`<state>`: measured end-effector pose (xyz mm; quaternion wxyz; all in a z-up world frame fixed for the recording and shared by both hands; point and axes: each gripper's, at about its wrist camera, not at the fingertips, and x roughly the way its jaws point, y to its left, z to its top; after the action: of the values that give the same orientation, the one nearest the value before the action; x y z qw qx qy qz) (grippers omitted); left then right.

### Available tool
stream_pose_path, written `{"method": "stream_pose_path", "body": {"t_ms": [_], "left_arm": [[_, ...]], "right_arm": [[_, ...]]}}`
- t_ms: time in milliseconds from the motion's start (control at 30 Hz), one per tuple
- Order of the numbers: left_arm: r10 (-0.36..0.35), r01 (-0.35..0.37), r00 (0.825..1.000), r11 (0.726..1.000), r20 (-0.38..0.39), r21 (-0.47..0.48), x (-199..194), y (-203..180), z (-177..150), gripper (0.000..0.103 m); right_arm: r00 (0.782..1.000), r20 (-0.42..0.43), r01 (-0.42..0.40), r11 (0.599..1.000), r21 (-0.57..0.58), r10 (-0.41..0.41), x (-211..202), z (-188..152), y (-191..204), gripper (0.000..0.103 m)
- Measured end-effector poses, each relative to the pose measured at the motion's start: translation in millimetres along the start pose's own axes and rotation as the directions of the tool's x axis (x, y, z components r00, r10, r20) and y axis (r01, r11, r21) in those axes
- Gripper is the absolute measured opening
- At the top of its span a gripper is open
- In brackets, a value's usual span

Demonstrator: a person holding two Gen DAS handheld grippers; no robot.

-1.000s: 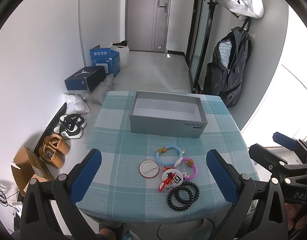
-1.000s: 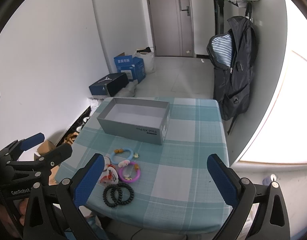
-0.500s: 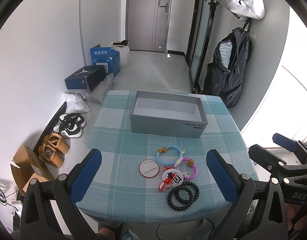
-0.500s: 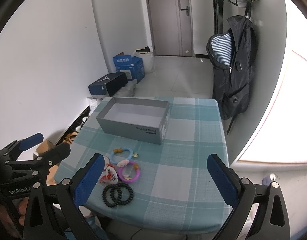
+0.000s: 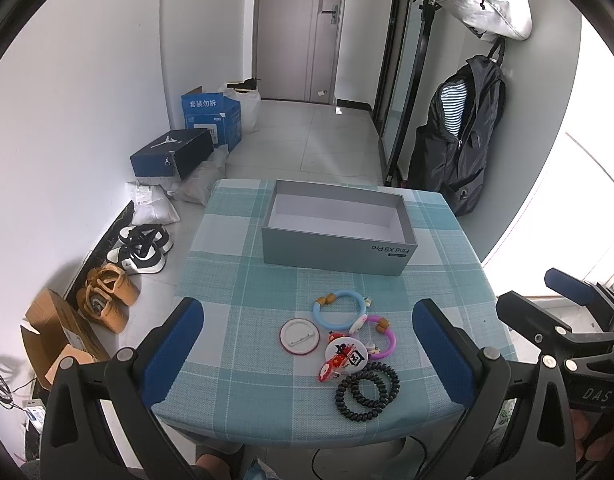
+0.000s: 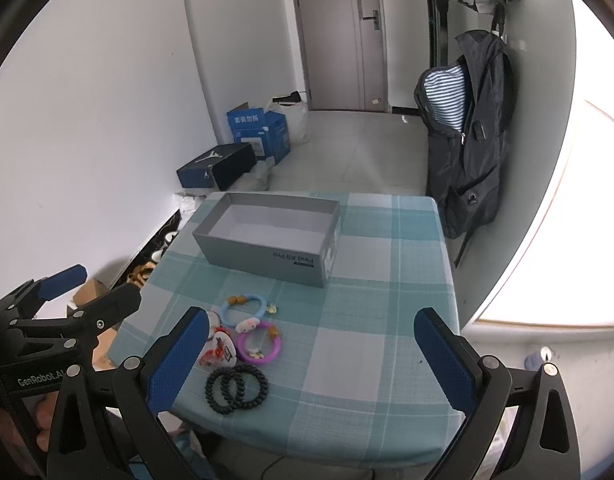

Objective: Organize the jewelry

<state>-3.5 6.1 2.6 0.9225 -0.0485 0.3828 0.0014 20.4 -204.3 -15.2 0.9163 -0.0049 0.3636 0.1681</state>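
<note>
**Inspection: jewelry on the table, no item yet taken up**

The left gripper (image 5: 307, 344) and right gripper (image 6: 311, 354) both hang above the near edge of the small table with the teal checked cloth (image 5: 235, 280), tongs spread wide and holding nothing. The jewelry lies in a cluster near the near edge, right of centre: a light-blue plastic bangle with wooden beads (image 5: 339, 314), a purple plastic bangle with charms (image 5: 381, 338), a round white pin badge lying face down (image 5: 298, 337), a round printed badge with red figures (image 5: 347, 358), and two black beaded bracelets (image 5: 367, 390) overlapping each other. The open grey cardboard box (image 5: 335, 252) stands toward the far edge and appears empty.

Judgement: the step in hand is the first pick. An outlying piece is best taken first (the black bracelets or the face-down badge), with one finger inside a ring and one outside. The two bangles and the printed badge touch, so a careless grasp could drag neighbours along.

Nothing stands between cluster and box. Shoes and cartons sit on the floor, well apart.
</note>
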Motion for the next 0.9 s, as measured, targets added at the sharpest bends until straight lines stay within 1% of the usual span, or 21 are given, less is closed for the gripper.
{"method": "stream_pose_path", "body": {"t_ms": [633,900], "left_arm": [[-0.008,0.008,1.000,1.000,0.001,-0.013,0,5,-1,0.102],[-0.013,0.012,1.000,0.999,-0.028,-0.040,6,15,-2,0.102]], "right_arm": [[1.000,-0.002,-0.004,1.000,-0.011,0.004,3,-4,6,0.103],[0.999,-0.035,-0.004,1.000,-0.005,0.003,13,-5,8,0.103]]}}
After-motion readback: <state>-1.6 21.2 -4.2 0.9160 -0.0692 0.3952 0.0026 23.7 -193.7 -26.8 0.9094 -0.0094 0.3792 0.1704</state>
